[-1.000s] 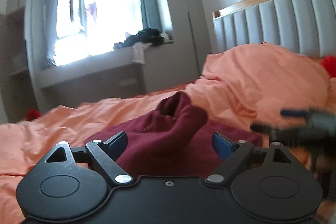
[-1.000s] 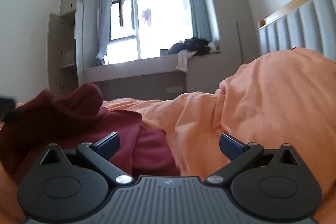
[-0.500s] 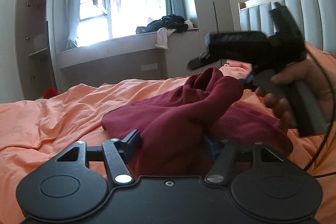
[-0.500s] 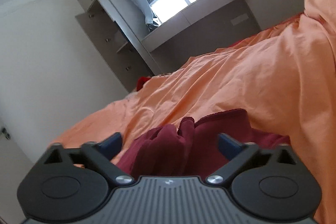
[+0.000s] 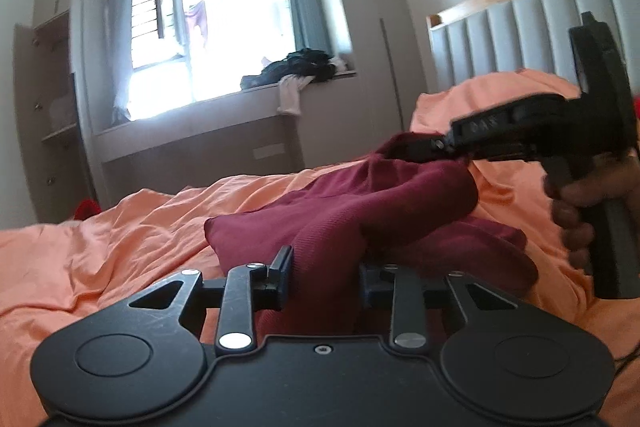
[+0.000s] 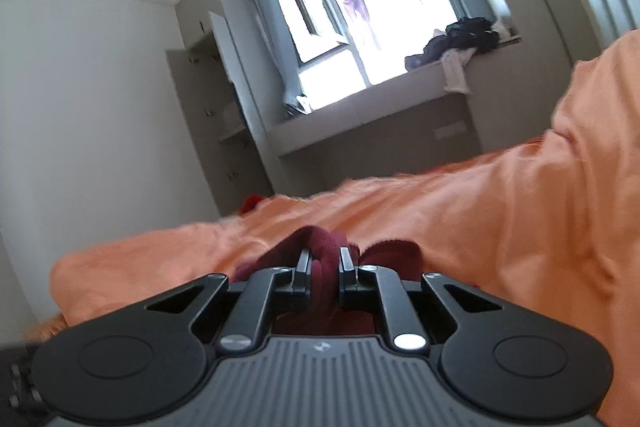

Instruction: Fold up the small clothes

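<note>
A dark red garment lies bunched on the orange bedsheet. My left gripper is shut on a thick fold of it at the near edge. My right gripper is shut on another bunch of the same garment. In the left wrist view the right gripper comes in from the right, held by a hand, and lifts the garment's far edge off the bed.
An orange duvet heap lies at the right, before the grey padded headboard. A window sill bench with a pile of dark clothes stands beyond the bed. A red item lies at the bed's far left edge.
Both grippers were open a second ago. The left one closed on the near fold. The right one swung over the garment, came down and closed on its far edge.
</note>
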A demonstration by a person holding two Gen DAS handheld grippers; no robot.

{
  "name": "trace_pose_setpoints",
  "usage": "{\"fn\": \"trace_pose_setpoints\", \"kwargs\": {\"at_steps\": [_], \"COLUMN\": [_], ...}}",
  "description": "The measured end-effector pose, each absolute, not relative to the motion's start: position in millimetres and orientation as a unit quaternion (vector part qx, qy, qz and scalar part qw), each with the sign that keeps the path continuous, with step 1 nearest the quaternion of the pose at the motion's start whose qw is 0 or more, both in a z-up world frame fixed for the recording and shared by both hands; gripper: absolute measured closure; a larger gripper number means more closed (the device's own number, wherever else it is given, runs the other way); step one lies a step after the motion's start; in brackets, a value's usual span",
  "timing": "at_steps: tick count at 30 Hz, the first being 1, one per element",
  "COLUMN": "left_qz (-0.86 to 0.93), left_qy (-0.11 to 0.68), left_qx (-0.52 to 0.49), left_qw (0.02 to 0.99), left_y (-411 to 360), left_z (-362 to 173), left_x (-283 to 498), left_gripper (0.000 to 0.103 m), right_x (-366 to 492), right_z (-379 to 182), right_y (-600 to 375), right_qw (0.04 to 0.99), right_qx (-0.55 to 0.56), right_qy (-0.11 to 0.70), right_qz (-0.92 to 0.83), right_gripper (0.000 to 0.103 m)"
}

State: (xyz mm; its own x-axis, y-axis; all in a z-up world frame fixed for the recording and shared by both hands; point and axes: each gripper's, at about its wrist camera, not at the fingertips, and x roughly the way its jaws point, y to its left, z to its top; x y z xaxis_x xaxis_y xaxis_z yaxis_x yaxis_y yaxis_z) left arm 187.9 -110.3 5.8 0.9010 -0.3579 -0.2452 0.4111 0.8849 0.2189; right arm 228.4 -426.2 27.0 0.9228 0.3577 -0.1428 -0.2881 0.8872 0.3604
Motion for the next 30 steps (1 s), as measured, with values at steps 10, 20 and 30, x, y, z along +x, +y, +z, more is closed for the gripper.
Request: {"fn": "trace_pose_setpoints", "kwargs": {"at_steps": [10,20,30], "left_qz": [-0.211,-0.206,-0.209], "left_qy": [0.095,0.095,0.089], "left_qx": [0.183,0.181,0.159], "left_qw": [0.955,0.957,0.961], "left_y": [-123,-123,-119], "left_z": [-5,-3,-1], "left_x": [180,179,178], "left_gripper": [0.069,0.069,0.07], "right_x": [217,280,247], "right_z": [3,23,60], "right_y": [-464,-446,-397], "right_qw": [0.949,0.944,0.98], "right_qx": [0.254,0.221,0.091], "right_qy": [0.157,0.2,0.103], "right_qz": [0.099,0.14,0.143], "right_gripper": [0.032,0.035,0.095]}}
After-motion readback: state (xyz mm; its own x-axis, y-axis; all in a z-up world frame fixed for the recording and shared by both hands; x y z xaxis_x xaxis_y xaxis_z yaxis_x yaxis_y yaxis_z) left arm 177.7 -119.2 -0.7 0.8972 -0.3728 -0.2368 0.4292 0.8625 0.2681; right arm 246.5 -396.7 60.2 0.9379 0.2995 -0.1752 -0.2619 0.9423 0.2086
